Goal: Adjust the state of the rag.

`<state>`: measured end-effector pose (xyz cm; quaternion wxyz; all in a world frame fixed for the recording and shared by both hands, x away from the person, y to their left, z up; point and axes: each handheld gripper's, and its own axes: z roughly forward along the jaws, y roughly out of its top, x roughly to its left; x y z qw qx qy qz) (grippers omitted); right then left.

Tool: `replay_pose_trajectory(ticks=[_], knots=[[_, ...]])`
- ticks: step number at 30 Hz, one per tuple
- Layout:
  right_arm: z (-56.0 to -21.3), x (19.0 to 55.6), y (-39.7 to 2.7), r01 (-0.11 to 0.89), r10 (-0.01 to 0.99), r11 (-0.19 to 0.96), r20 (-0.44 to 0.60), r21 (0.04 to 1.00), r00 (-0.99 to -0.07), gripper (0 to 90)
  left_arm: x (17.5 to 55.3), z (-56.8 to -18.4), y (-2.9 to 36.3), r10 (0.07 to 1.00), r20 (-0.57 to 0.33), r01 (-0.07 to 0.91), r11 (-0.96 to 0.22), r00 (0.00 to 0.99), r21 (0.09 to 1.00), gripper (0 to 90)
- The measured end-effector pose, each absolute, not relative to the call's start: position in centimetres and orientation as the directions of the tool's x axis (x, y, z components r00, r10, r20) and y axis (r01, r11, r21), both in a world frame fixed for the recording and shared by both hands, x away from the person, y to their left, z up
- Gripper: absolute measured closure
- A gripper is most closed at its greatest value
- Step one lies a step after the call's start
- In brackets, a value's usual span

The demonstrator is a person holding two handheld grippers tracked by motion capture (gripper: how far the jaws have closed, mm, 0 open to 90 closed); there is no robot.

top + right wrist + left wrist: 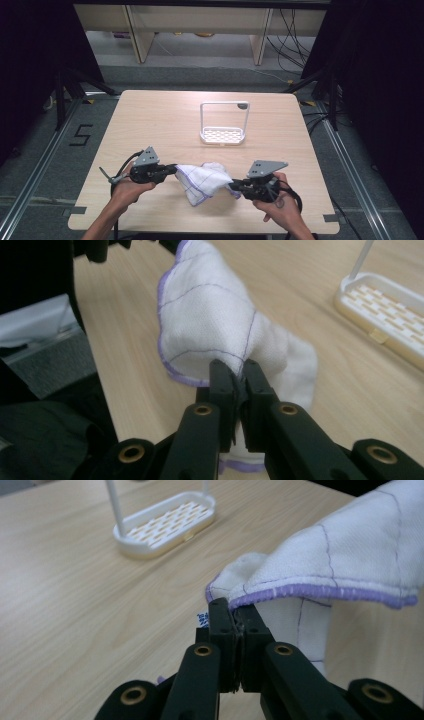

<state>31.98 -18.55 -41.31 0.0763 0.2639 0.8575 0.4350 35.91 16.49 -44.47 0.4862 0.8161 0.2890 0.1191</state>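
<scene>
Floor marking (80, 135) "5" beside table (150, 115)

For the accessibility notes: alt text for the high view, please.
Two hand-held grippers, left gripper and right gripper, each shut on an end of a white cloth above a wooden table. A white rack stands behind.

Both forearms enter from the near edge; the left claw (172, 170) and right claw (235, 187) point inward toward each other, jaws clamped together.
</scene>
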Motion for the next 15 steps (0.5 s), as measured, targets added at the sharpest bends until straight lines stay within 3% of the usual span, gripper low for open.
replay_pose_trajectory(ticks=[5,8,15], knots=[[-38.3,32.9,-20.6,0.408,0.522,0.432,0.145,0.805,-0.84,86.2,36.1,-41.9,15.6,0.561,-0.06,0.306,-0.355,0.826,0.883,87.2],[-37.4,34.7,-21.6,0.446,0.534,0.404,0.19,0.799,-0.824,85.9,37.8,-41.8,14.8,0.568,-0.089,0.333,-0.342,0.818,0.879,87.0],[-41.8,41.5,-22.2,0.579,0.67,0.482,0.149,0.658,-0.727,85.4,43.2,-46.4,11.6,0.622,-0.086,0.42,-0.414,0.779,0.808,86.8]])
